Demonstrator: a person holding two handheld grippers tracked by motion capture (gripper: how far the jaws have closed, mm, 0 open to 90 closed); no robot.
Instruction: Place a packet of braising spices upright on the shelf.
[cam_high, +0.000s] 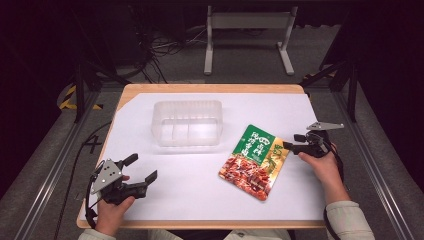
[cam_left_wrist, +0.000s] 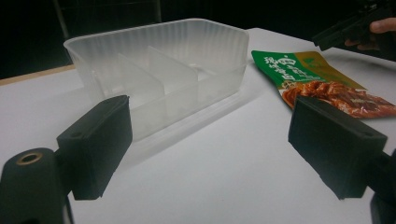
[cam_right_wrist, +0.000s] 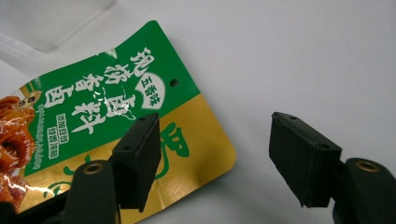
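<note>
1 snack pouch toward table's right edge, partly hidden in right gripper view; jaws apart, astride its corner, no grip. 1 clear tray. Left gripper wide open, empty.

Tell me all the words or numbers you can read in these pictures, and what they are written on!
"五香味" in a small white oval on the green top of the food packet.
Large white Chinese characters run beside it, but they are too stylised and glare-struck to read surely.
The small print along the packet's green-and-gold edge is too small to read.
The clear plastic tray carries no writing that can be seen.
</note>
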